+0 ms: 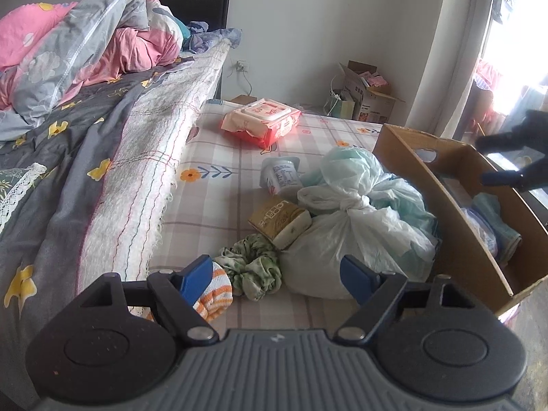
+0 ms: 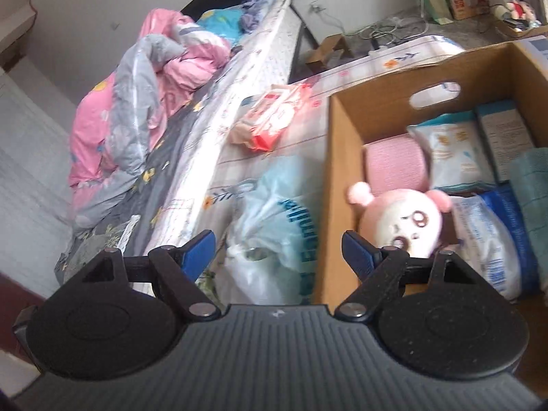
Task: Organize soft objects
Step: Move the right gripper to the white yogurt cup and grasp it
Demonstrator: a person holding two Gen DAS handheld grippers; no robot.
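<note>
Plush toy (image 2: 407, 219): pink-eared, cream face, lay in the cardboard box (image 2: 346, 157) by its near wall.
Left gripper (image 1: 277, 274): jaws wide, empty, over the green scrunchie (image 1: 253, 267).
Right gripper (image 2: 279, 251): spread wide, nothing held.

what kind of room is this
Most likely a bedroom at home. A rumpled pink and grey duvet lies heaped on a bed with a dark headboard, and a cardboard box holds a pink plush toy.
</note>
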